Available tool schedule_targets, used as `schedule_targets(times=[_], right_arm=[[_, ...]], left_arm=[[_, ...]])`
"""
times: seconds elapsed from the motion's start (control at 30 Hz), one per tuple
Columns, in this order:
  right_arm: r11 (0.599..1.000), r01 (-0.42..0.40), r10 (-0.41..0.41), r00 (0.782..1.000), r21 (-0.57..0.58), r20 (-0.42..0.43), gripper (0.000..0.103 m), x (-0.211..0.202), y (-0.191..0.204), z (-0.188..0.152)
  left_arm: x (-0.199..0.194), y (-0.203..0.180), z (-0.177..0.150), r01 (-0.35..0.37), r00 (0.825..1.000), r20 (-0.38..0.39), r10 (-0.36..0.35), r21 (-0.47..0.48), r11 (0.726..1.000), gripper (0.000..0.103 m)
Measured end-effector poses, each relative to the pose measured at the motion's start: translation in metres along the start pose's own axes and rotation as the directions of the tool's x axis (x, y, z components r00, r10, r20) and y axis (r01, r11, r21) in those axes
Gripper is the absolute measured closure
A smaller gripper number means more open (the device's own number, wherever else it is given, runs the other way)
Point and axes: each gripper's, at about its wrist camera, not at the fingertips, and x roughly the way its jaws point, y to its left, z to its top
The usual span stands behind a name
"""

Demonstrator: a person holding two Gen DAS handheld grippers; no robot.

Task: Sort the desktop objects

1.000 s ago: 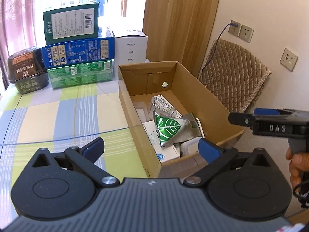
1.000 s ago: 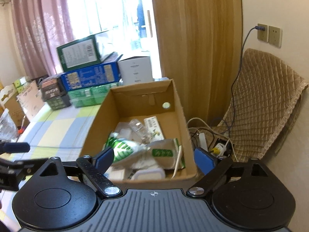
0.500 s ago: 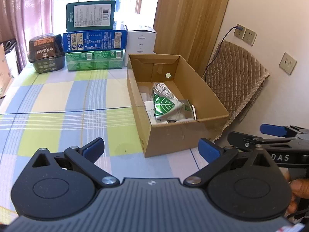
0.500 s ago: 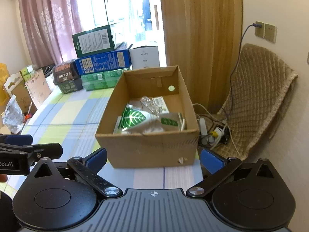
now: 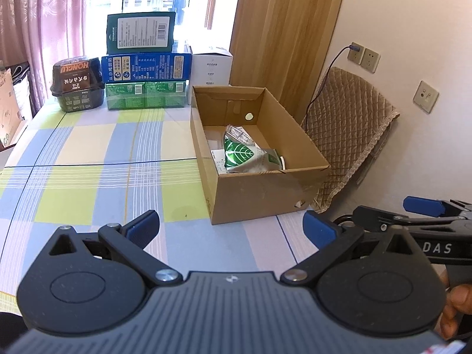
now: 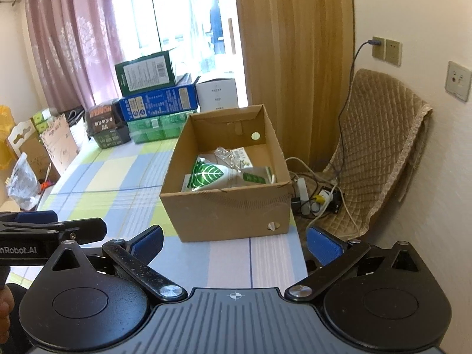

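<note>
Nearest, the left gripper [image 5: 231, 229] hangs over the near edge of the table [image 5: 88, 177], its blue fingers spread wide with nothing between them. The right gripper [image 6: 234, 242] sits beside it at the table's near right corner, fingers just as wide and just as empty (each tool shows at the edge of the other's camera).

Past them, the checked cloth runs bare up to a cardboard box [image 5: 262, 194] standing along the right edge of the table, open at the top. Inside lie the sorted things: a green leaf-print packet [image 5: 239, 155] toward the near end, resting on white paper and cartons, with a clear blister pack [image 6: 228, 156] just behind it.

Along the far edge of the table stands a stack of boxes: a green pack [image 5: 146, 94] at the bottom, a blue box [image 5: 146, 66] on it and a dark green box [image 5: 141, 32] on top. A dark tub [image 5: 77, 84] sits to their left, a white box [image 5: 211, 65] to their right.

Off the table on the right, a quilted chair [image 6: 380, 135] stands against the wall, with cables and a power strip [image 6: 303, 190] on the floor beside it.
</note>
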Motion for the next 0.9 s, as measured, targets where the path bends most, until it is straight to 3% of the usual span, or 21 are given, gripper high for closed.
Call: schedule_targets(times=[0.3, 0.9], right_arm=[[1.000, 0.001, -0.001, 1.000, -0.019, 0.014, 0.002, -0.019, 0.007, -0.005], [1.000, 0.015, -0.015, 1.000, -0.014, 0.004, 0.002, -0.013, 0.006, -0.010]], left_arm=[[-0.011, -0.006, -0.004, 0.002, 1.000, 0.020, -0.002, -0.007, 1.000, 0.001], [-0.009, 0.004, -0.007, -0.003, 1.000, 0.023, 0.004, -0.019, 1.000, 0.001]])
